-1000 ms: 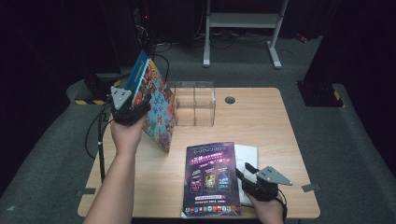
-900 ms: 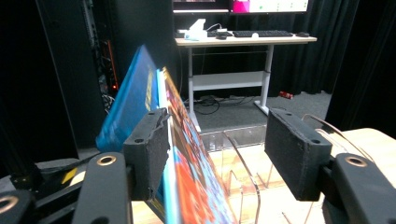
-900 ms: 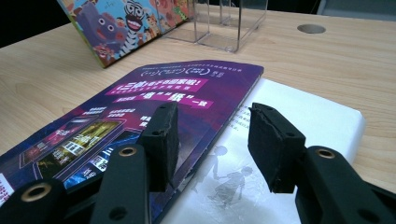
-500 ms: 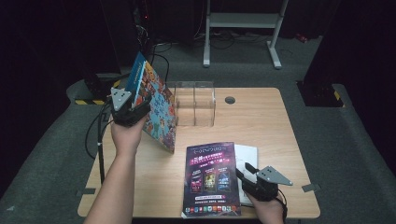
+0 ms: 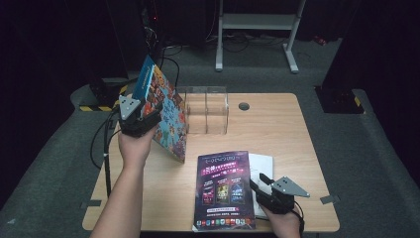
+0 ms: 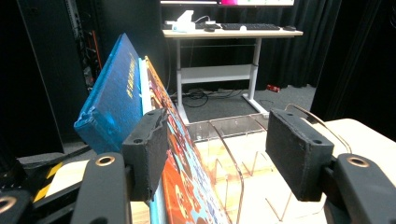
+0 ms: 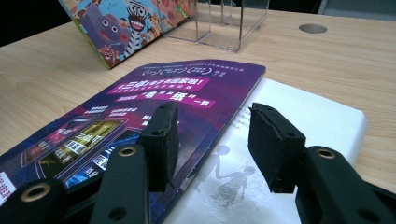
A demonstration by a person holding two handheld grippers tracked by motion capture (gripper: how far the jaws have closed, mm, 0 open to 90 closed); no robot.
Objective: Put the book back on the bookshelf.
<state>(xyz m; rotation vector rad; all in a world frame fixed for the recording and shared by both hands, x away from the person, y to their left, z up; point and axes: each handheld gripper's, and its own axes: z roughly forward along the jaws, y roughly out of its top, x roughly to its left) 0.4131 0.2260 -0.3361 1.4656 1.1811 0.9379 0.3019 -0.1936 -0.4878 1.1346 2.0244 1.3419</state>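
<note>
Two books stand tilted on one corner at the table's left: a blue hardback [image 5: 140,80] [image 6: 114,100] and, in front of it, a colourful picture book [image 5: 168,119] [image 6: 184,186]. My left gripper [image 5: 143,116] [image 6: 217,149] is beside them. One pad rests against the picture book's cover and the other pad stands well clear, so it is open; its jaws have just opened a little further. My right gripper [image 5: 257,181] [image 7: 212,140] hovers open over the edge where a purple brochure [image 5: 223,188] [image 7: 140,107] overlaps a white booklet [image 5: 263,166] [image 7: 299,116].
A clear acrylic divider box [image 5: 205,109] [image 6: 243,135] [image 7: 224,23] stands just right of the tilted books. The wooden table [image 5: 282,134] has a round cable hole [image 5: 243,106] [image 7: 313,28] at the back. A white desk frame [image 5: 257,29] stands on the floor beyond.
</note>
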